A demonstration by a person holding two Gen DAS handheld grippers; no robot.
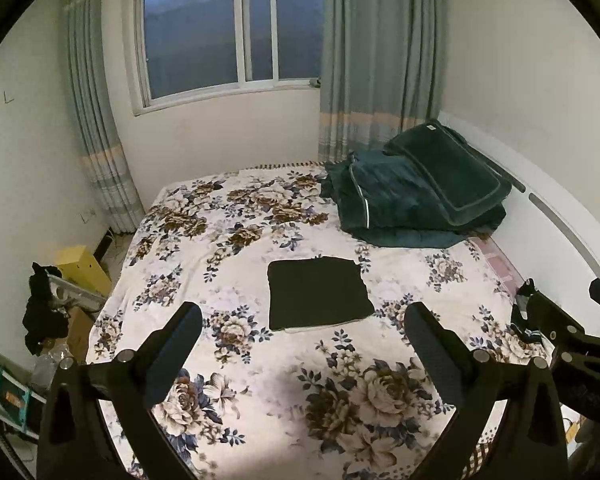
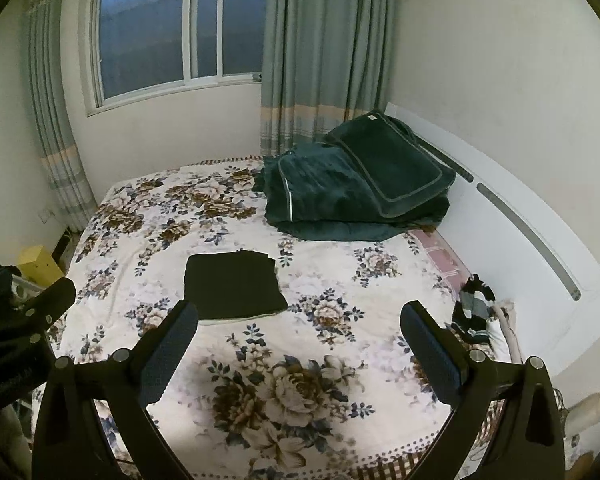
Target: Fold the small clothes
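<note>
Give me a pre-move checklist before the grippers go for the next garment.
1. Left gripper open and empty: ok.
2. Right gripper open and empty: ok.
3. Folded black garment lies flat on the floral bedspread, apart from both grippers: ok.
4. Next piece, the dark patterned clothes at the bed's right edge, within view of the right wrist: ok.
5. How many garments are in that heap: cannot tell.
6. Green bedding pile clear of the folding area: ok.
</note>
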